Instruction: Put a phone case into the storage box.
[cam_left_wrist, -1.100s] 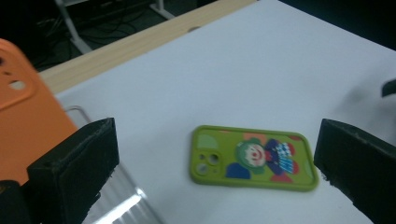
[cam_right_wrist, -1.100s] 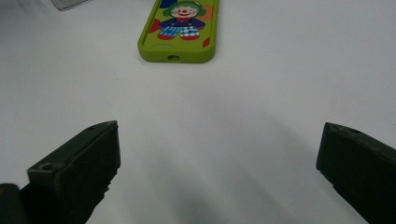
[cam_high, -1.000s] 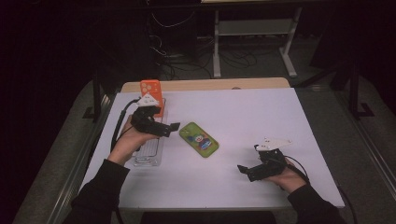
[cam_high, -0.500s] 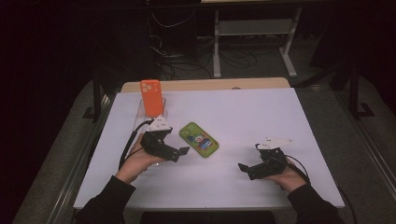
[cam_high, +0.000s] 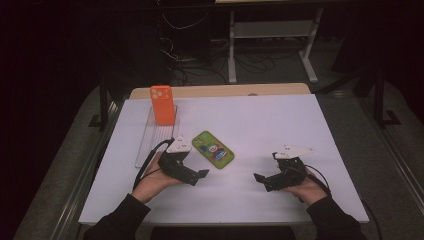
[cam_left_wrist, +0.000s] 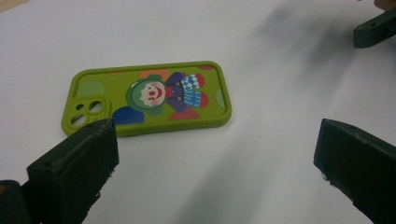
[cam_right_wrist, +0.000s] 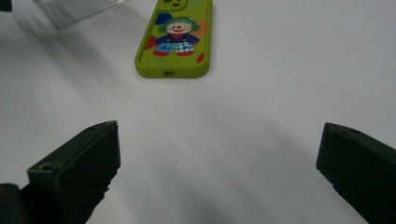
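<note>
The left gripper (cam_high: 200, 175) sits at the lower left of the high view, held in a hand (cam_high: 155, 177), its jaws spread wide with nothing between them. In its own view the jaws stand at the bottom corners, and the green case (cam_left_wrist: 148, 97) lies just beyond them on the white table (cam_left_wrist: 280, 70), left of centre. The case is a lime-green phone case, lying flat with its back up, with rounded corners, a raised rim and camera holes at one end. A clown with green hair, a red nose and a blue-and-white checked top is printed on it, with coloured blobs around. In the high view the case (cam_high: 213, 149) lies near the middle, tilted, just above the left gripper. The right gripper (cam_high: 261, 179), at the lower right, is also wide open and empty, well apart from the case. An orange case (cam_high: 163, 104) stands on a clear rack (cam_high: 145, 145) at the upper left.
</note>
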